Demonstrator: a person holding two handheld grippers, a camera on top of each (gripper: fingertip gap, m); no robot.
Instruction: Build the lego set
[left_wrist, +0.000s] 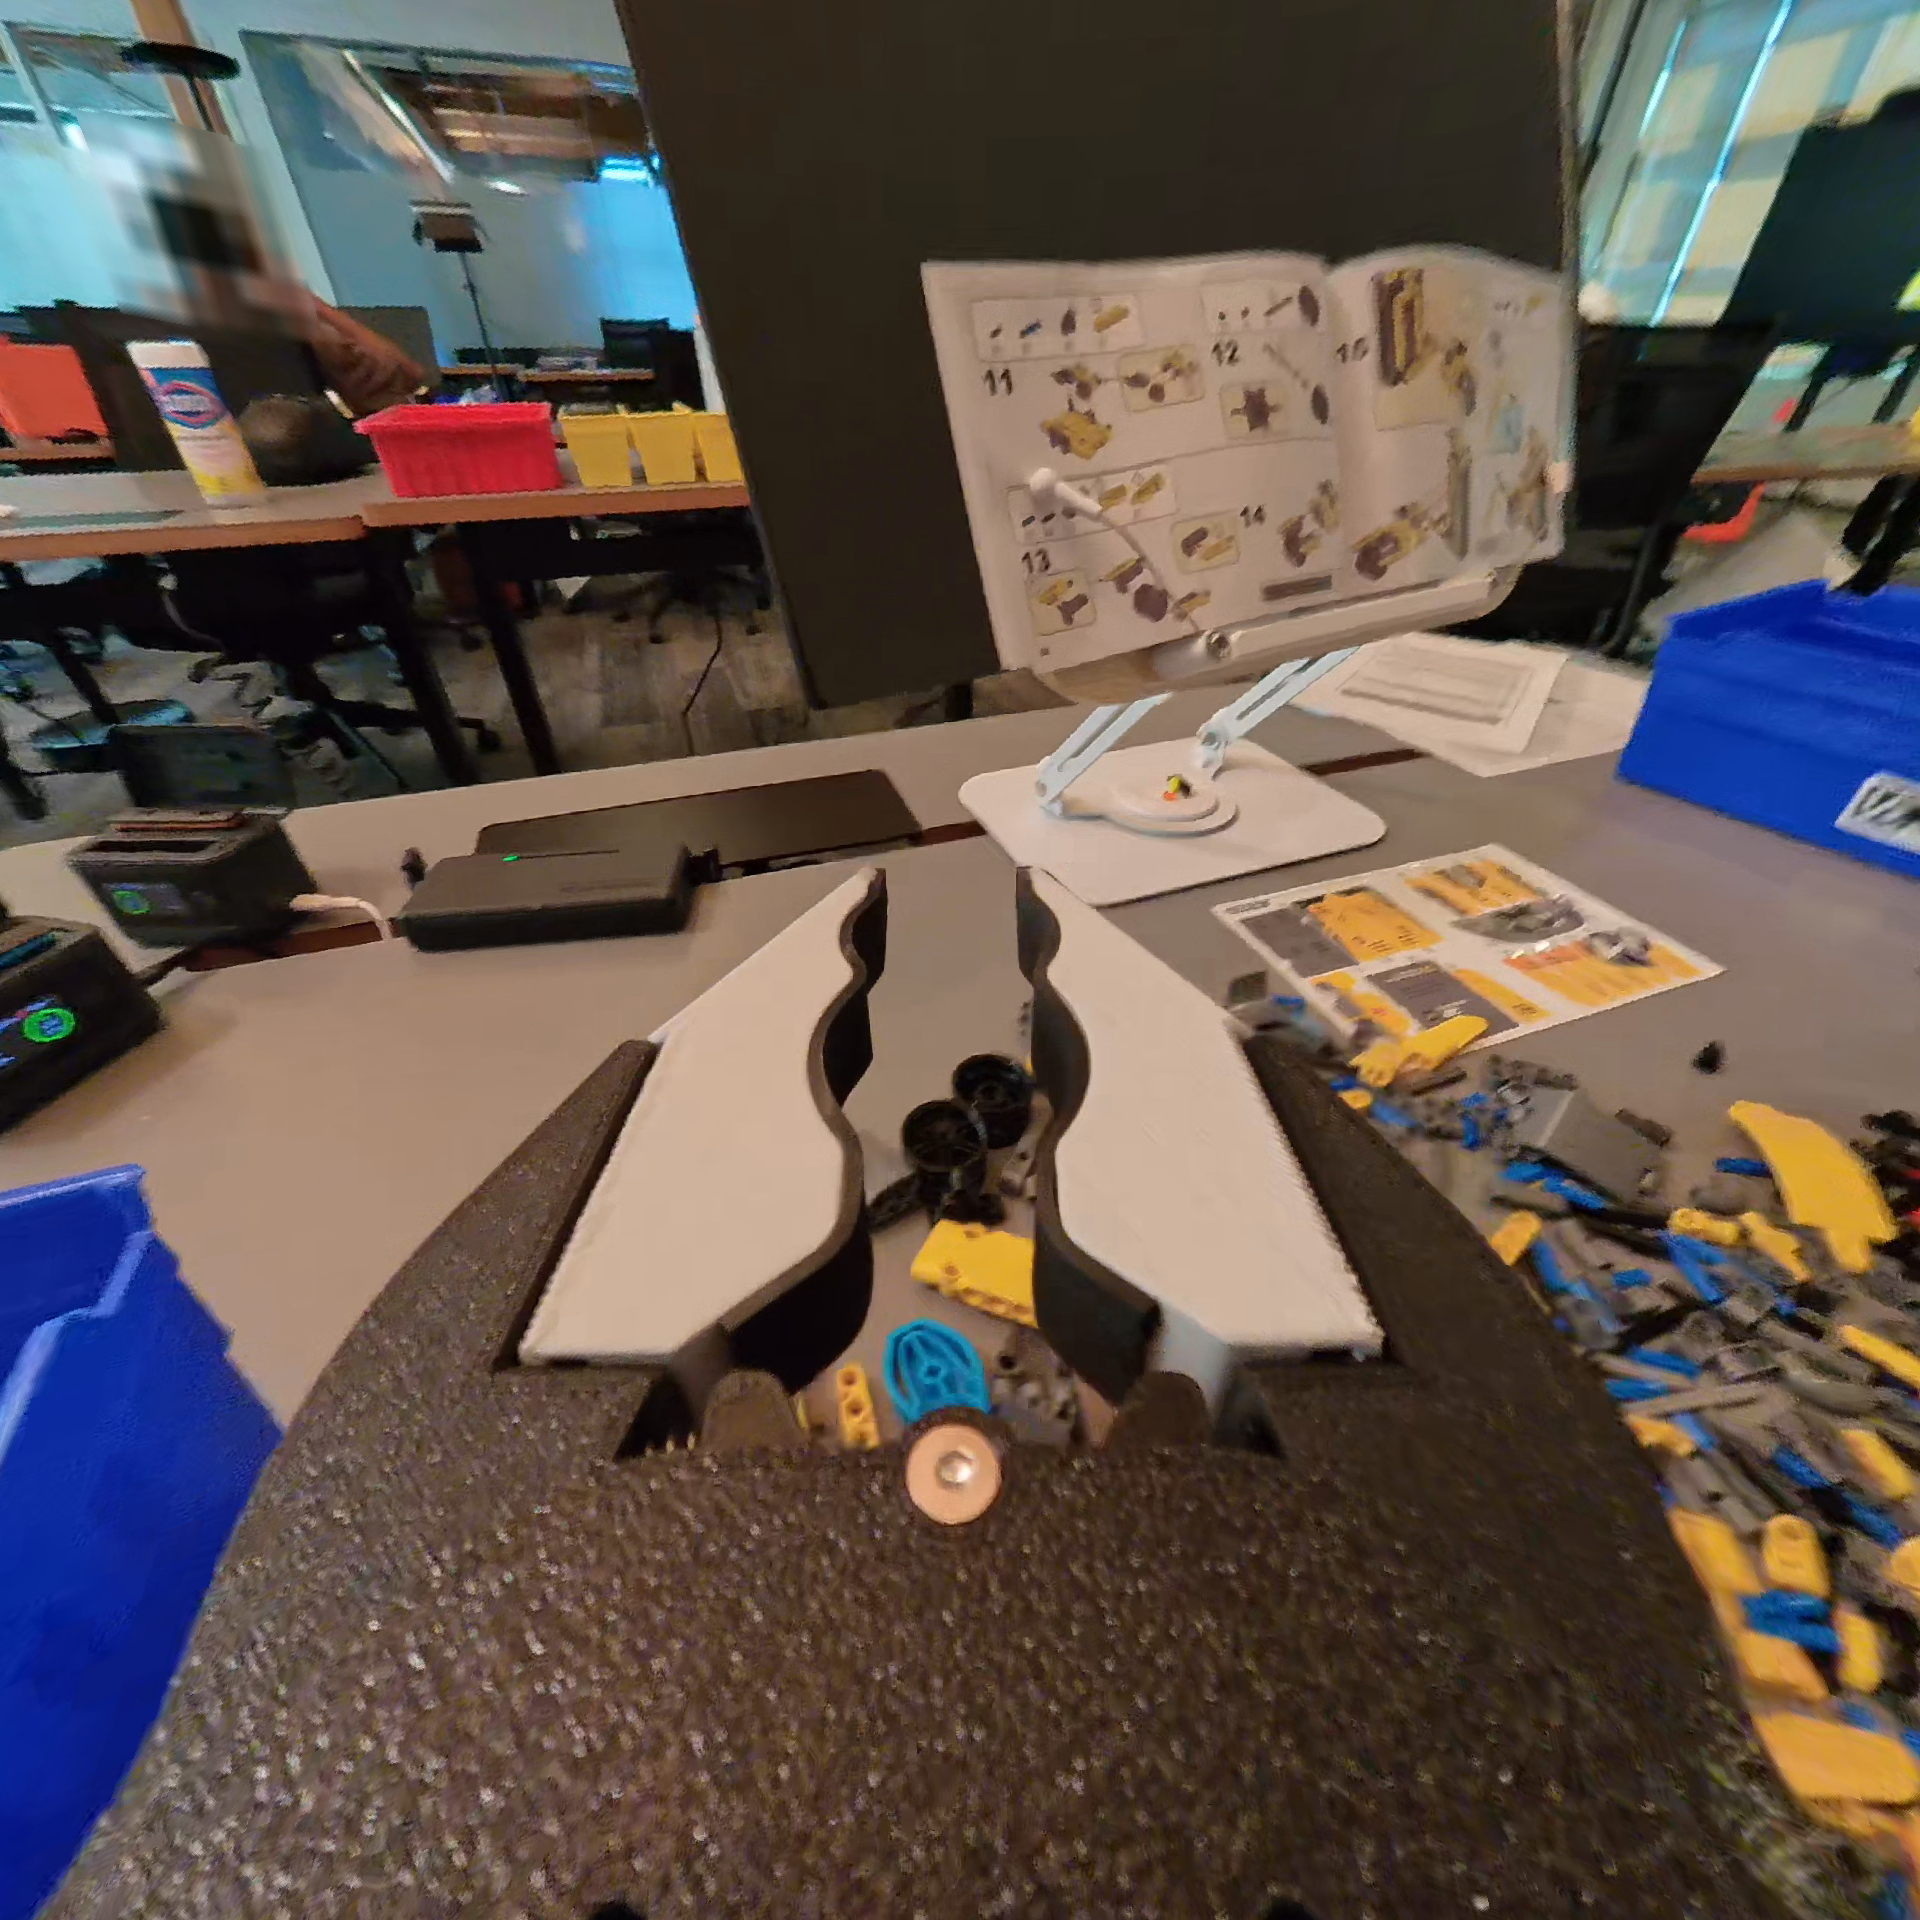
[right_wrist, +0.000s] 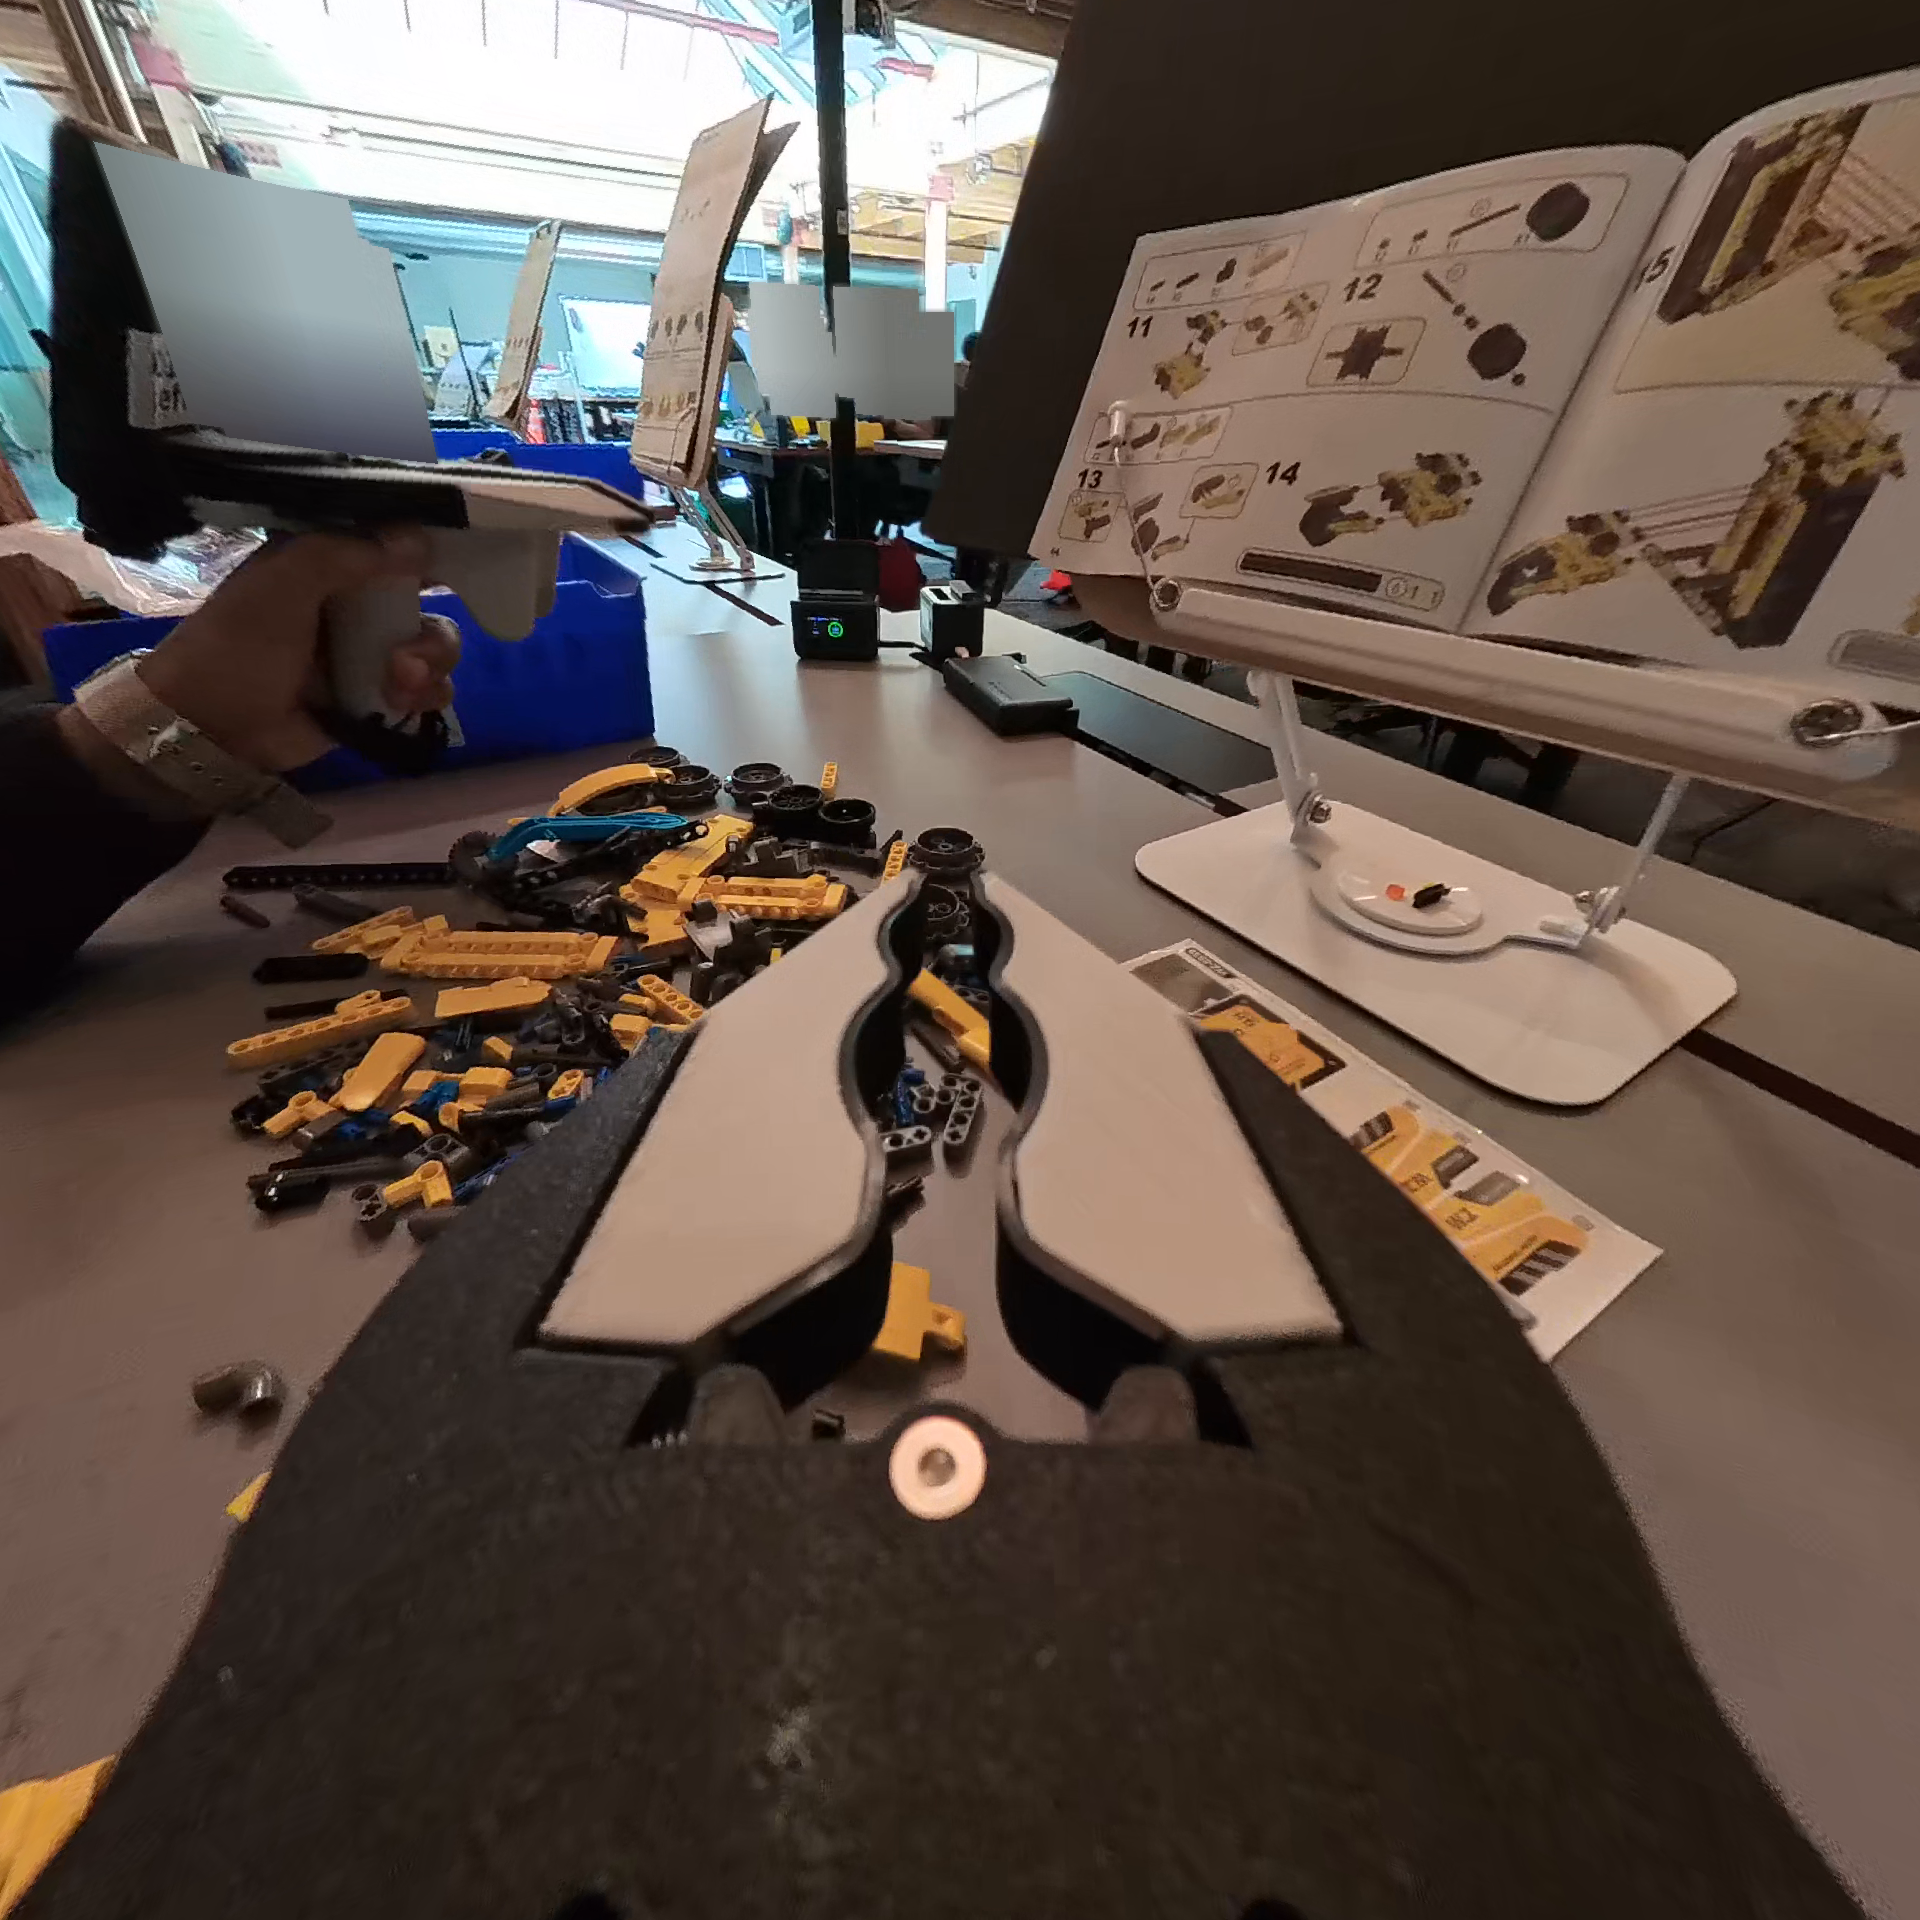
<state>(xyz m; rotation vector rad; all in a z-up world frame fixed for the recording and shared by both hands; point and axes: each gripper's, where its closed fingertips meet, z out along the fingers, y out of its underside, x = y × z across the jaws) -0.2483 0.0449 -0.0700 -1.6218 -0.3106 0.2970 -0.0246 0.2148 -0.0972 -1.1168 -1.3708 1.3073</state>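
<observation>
My left gripper is open and empty, hovering low over the left edge of a pile of yellow, black and blue building parts. Between its fingers lie two black wheels, a yellow piece and a blue piece. It also shows at the left of the right wrist view, held by a hand. My right gripper is above the same pile, its jaws only narrowly apart with nothing between them. A black wheel lies just beyond its tips.
An open instruction booklet rests on a white stand at the back of the grey table. A printed sheet lies beside the pile. Blue bins stand at the left and far right. Black chargers sit at the back left.
</observation>
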